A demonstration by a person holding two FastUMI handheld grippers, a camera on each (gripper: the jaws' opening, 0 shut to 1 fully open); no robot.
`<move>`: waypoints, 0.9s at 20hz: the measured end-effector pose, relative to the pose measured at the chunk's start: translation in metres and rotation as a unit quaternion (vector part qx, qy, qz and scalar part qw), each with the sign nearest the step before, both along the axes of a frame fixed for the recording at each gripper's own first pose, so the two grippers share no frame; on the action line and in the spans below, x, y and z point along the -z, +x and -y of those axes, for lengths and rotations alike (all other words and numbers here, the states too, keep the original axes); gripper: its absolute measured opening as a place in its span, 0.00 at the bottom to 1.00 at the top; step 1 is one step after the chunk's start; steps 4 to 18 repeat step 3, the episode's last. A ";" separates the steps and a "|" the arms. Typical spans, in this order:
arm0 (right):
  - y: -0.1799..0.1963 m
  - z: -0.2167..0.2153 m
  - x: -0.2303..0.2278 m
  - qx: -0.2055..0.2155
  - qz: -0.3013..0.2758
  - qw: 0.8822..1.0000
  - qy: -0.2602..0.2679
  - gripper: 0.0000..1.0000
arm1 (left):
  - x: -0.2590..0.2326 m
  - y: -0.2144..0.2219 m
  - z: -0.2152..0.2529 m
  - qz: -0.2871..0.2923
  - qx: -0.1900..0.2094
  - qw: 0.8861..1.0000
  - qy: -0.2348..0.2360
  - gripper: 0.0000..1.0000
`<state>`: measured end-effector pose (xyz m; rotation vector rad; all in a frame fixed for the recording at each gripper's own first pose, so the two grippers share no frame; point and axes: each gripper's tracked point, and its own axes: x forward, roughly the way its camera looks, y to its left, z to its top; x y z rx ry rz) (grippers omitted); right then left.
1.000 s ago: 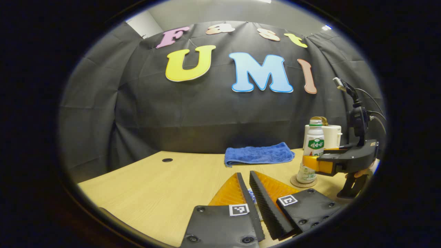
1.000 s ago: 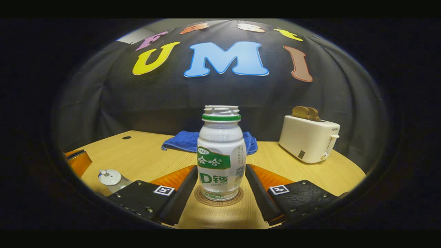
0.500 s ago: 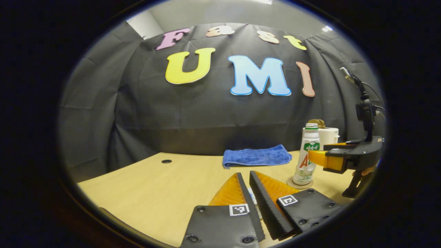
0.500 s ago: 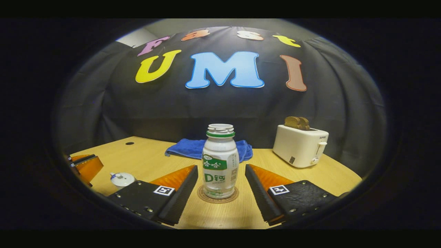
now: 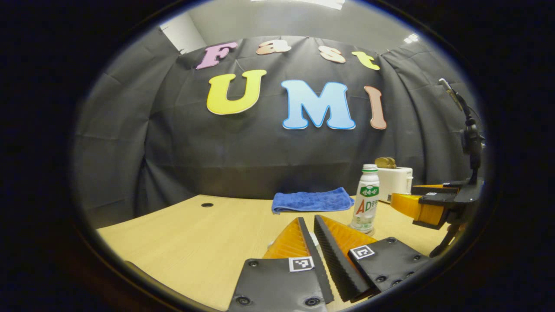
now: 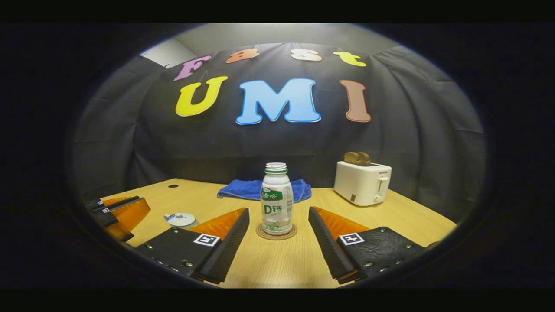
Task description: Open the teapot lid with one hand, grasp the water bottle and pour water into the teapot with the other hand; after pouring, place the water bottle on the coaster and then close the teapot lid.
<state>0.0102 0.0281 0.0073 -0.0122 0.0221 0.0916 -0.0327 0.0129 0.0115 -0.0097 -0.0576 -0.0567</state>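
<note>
Water bottle (image 6: 277, 198) upright on coaster (image 6: 276, 233), mouth up

Your right gripper (image 6: 279, 216) sits at the bottom of the right gripper view with its jaws spread wide, level and gripping nothing. Your left gripper (image 5: 313, 220) lies at the bottom centre of the left gripper view, its fingers drawn close with a narrow gap between them. In the right gripper view the left gripper appears at the lower left edge.
</note>
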 end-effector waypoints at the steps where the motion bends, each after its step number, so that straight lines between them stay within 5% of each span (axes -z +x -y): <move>1: -0.007 0.001 0.000 0.003 0.004 1.000 -0.001 0.82 | -0.001 -0.006 0.002 0.002 0.002 1.000 0.001 0.18; 18: -0.021 0.005 0.000 0.010 0.010 1.000 -0.002 0.82 | -0.002 -0.016 0.008 0.007 0.006 1.000 -0.002 0.18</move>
